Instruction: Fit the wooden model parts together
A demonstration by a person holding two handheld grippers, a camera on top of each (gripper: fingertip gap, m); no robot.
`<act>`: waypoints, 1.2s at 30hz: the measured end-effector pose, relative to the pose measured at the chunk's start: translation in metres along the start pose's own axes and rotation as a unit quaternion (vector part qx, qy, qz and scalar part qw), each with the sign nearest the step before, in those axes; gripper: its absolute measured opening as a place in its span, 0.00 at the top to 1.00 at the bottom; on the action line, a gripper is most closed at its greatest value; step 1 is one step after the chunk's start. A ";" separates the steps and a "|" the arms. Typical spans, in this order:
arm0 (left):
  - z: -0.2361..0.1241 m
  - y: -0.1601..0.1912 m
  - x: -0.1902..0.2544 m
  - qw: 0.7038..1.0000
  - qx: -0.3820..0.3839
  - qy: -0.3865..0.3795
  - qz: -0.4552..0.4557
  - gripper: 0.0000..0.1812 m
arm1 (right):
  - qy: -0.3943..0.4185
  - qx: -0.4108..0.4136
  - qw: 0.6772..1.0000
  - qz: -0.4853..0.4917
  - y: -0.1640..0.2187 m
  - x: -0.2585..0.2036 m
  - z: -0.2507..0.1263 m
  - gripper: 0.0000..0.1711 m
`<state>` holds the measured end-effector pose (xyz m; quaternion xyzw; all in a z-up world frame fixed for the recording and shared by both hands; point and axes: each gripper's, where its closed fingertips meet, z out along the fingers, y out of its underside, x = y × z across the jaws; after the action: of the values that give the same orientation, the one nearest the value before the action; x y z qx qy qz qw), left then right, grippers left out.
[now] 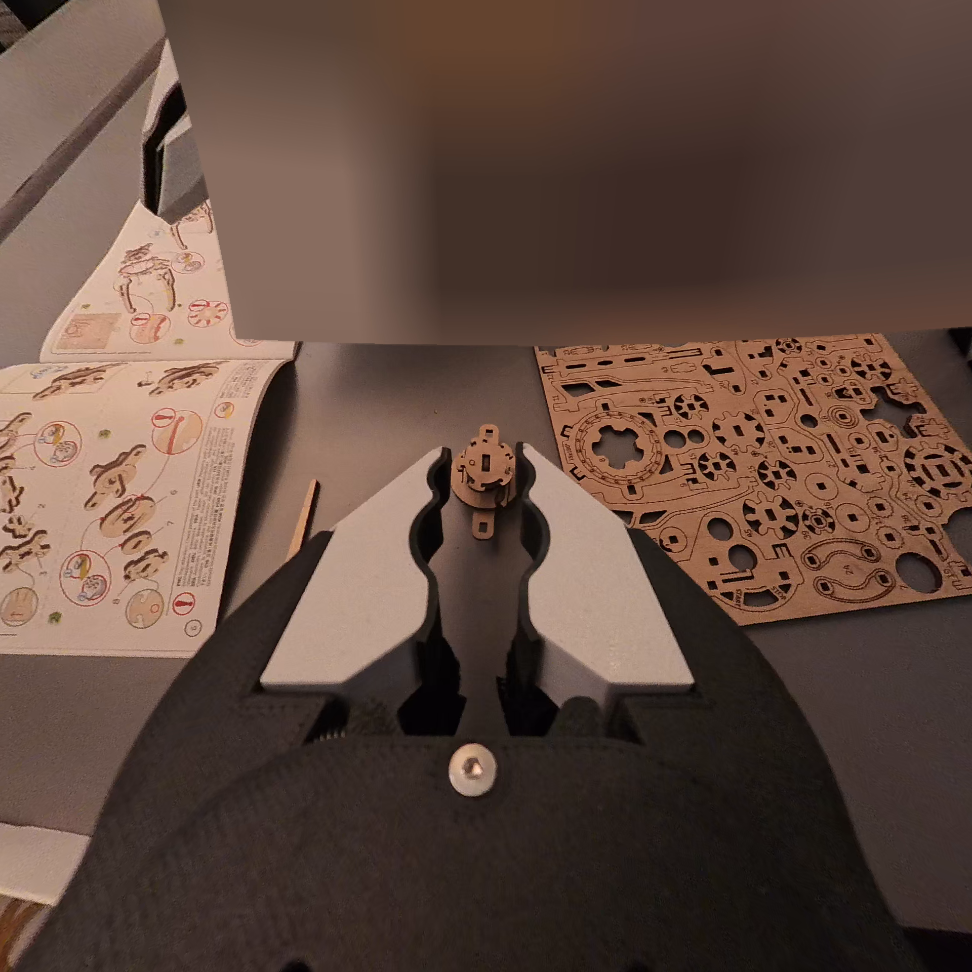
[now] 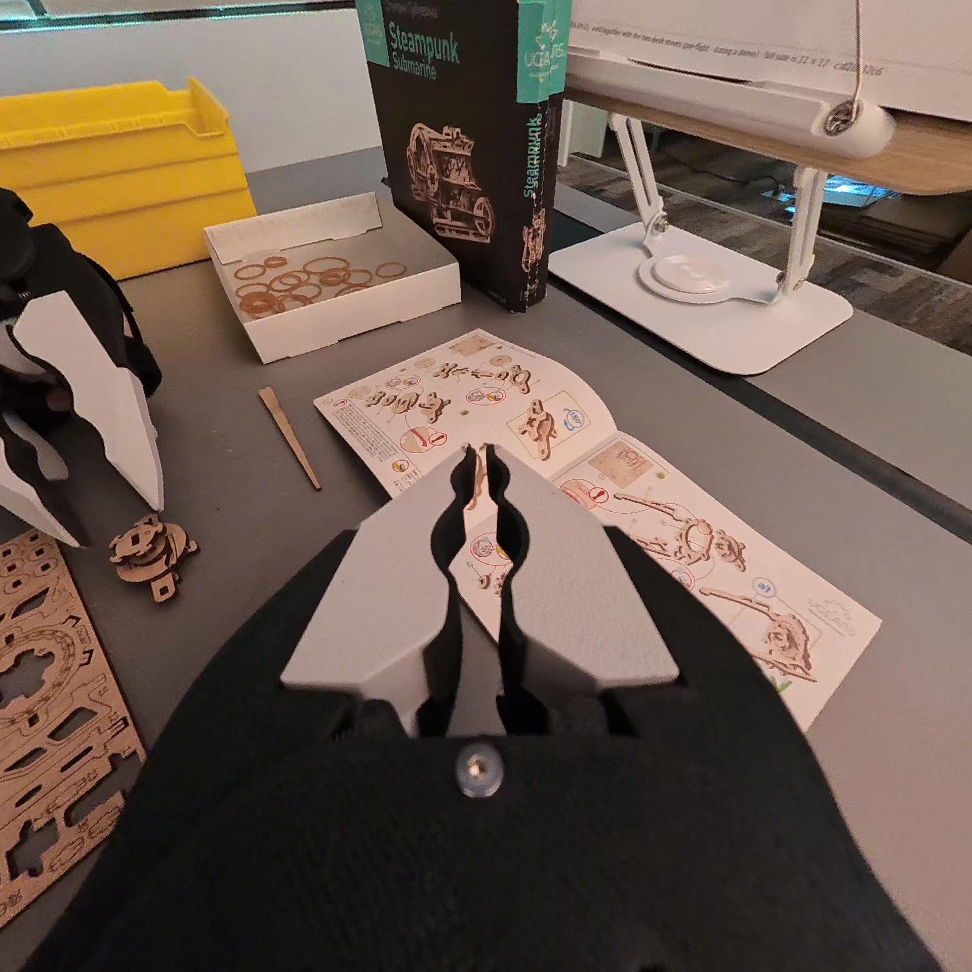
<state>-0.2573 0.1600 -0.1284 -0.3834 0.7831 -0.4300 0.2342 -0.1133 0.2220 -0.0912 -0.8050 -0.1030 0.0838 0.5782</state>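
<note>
A small wooden assembly (image 1: 483,476) of stacked discs with tabs lies on the dark table; it also shows in the right wrist view (image 2: 150,552). My left gripper (image 1: 484,449) is open, with its fingertips on either side of the assembly and a little apart from it. It shows at the left of the right wrist view (image 2: 118,523). My right gripper (image 2: 477,447) is shut on a thin wooden part (image 2: 476,476), seen edge-on between the pads. It hangs above the open instruction booklet (image 2: 578,473).
A laser-cut wooden sheet (image 1: 762,473) lies right of the assembly. A wooden stick (image 2: 289,436) lies beside the booklet (image 1: 121,499). Behind are a white box of rubber bands (image 2: 336,284), a yellow bin (image 2: 121,173), the kit's dark box (image 2: 463,158) and a white stand (image 2: 699,300). Left tips to right tips: about 15 cm.
</note>
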 end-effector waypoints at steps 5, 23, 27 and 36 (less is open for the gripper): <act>-0.001 -0.001 0.000 1.000 0.003 0.001 -0.004 0.87 | 0.001 0.002 1.000 0.007 0.000 0.002 -0.001 0.98; 0.004 0.005 0.001 1.000 -0.016 -0.002 0.002 0.84 | -0.017 -0.001 1.000 0.021 0.002 -0.003 0.002 0.98; 0.006 0.008 0.000 1.000 -0.026 -0.008 0.005 0.84 | -0.044 -0.014 0.999 0.024 0.007 -0.012 0.006 0.97; 0.013 0.017 -0.001 0.998 -0.057 -0.007 -0.024 0.70 | -0.078 -0.021 0.997 0.010 0.009 -0.028 0.010 0.97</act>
<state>-0.2544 0.1597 -0.1499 -0.4181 0.7952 -0.3873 0.2070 -0.1421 0.2212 -0.1023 -0.8092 -0.1418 0.1499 0.5501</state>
